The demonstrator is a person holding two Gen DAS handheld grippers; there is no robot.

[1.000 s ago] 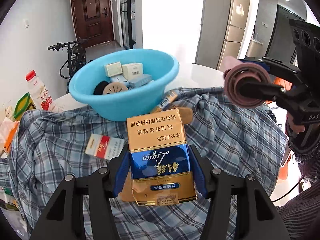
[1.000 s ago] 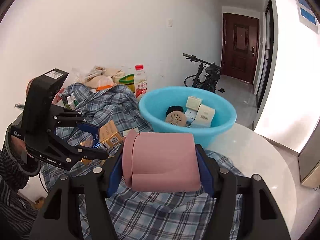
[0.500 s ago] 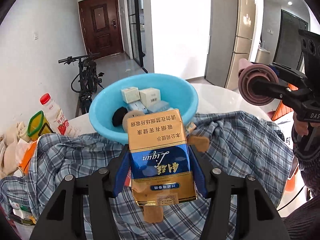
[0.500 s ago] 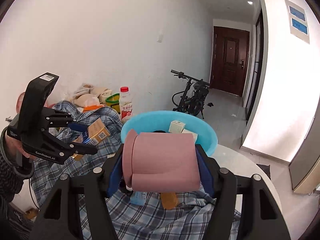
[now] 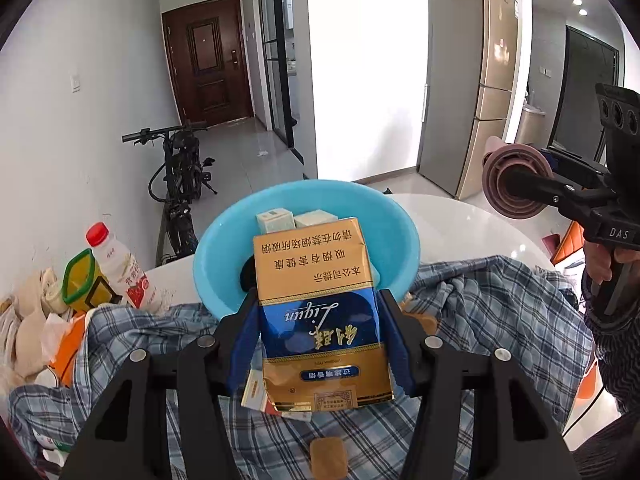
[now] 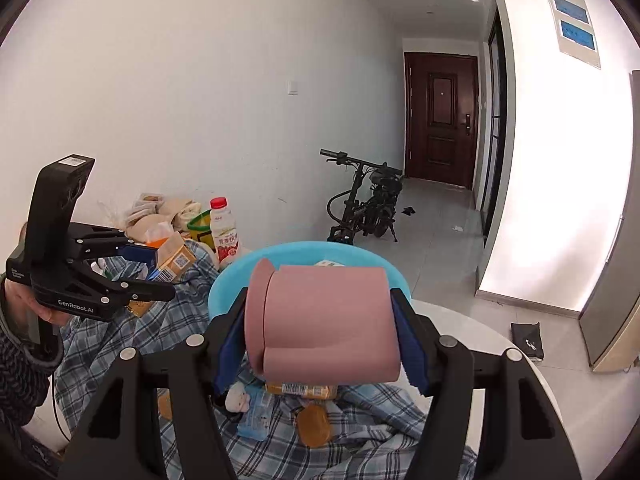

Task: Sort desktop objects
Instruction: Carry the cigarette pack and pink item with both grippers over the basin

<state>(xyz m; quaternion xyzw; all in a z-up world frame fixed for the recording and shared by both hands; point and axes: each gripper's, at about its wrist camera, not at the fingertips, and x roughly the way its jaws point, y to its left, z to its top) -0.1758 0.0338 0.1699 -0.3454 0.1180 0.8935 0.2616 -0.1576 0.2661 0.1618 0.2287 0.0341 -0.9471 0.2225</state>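
The left gripper (image 5: 322,344) is clenching a gold-and-blue cigarette carton (image 5: 320,312) between its blue pads, holding it in the air in front of the round light-blue plastic basin (image 5: 400,240), which is sitting on the white round table (image 5: 460,220). The right gripper (image 6: 324,336) is grasping a dusty-pink roll (image 6: 328,320) above the crumpled blue plaid cloth (image 6: 132,340), just before the same basin.

The gold and blue packet (image 5: 320,312) in my left hand-held gripper (image 5: 320,336) hides most of the blue basin's (image 5: 224,248) contents; two pale boxes (image 5: 294,220) just peek over it. My pink roll (image 6: 324,320) likewise covers the basin's inside and items on the plaid cloth (image 6: 120,344).
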